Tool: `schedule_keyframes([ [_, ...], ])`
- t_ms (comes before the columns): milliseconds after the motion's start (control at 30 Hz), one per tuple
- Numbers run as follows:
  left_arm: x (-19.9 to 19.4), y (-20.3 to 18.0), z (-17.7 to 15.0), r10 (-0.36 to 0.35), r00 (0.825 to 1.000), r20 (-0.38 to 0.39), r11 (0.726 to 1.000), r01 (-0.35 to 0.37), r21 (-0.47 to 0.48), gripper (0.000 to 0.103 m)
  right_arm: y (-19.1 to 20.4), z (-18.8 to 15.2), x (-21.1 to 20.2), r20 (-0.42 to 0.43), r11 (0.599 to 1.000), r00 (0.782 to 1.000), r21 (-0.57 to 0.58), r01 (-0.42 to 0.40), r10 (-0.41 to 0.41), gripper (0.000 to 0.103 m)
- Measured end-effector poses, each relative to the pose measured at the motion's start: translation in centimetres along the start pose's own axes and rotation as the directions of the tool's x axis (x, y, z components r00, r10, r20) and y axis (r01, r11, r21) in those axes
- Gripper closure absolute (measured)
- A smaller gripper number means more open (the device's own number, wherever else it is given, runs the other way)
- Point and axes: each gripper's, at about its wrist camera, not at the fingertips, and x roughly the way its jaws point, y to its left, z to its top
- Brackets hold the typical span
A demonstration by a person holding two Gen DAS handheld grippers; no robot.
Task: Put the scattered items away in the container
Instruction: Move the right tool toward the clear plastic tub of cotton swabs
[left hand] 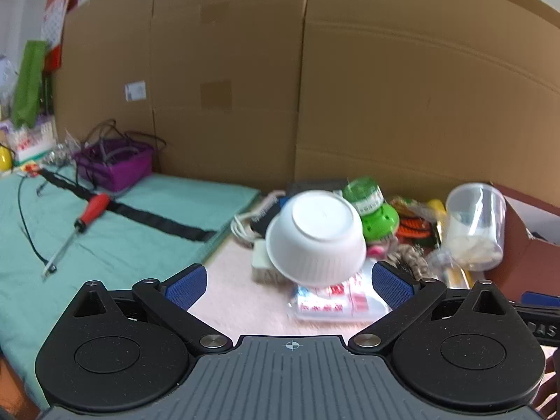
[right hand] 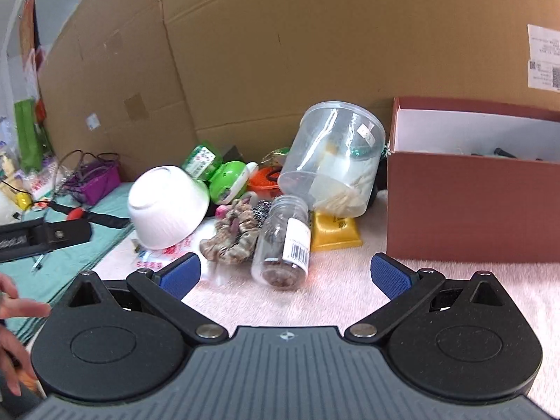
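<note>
A pile of scattered items lies on the pink mat against the cardboard wall. A white bowl (left hand: pixel 316 238) (right hand: pixel 168 206) is tipped over on a plastic packet (left hand: pixel 336 302). Beside it are a green toy (right hand: pixel 227 178), a scrunchie (right hand: pixel 232 236), a small clear jar with a barcode label (right hand: pixel 283 245), a yellow pack (right hand: pixel 336 232) and a large clear tub (right hand: pixel 332 159) (left hand: pixel 477 225). The red-brown box (right hand: pixel 469 206) stands at the right. My left gripper (left hand: pixel 288 285) is open, just before the bowl. My right gripper (right hand: pixel 285 274) is open, just before the small jar.
A green cloth (left hand: pixel 105 245) at the left carries a red-handled screwdriver (left hand: pixel 78 225), a black strap and a purple basket (left hand: pixel 113 164) of cables. A high cardboard wall (left hand: pixel 315 87) closes the back. The other gripper's side (right hand: pixel 42 236) and a hand show at the left.
</note>
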Motion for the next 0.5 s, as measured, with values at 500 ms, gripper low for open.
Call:
schedule_keyframes([
  [500, 5.5, 0.7, 3.5, -0.129, 0.99, 0.055, 0.979, 0.119, 0.163, 0.0, 0.8, 1.5, 6.7, -0.11, 0.999, 0.993, -0.013, 0.04, -0.042, 0.0],
])
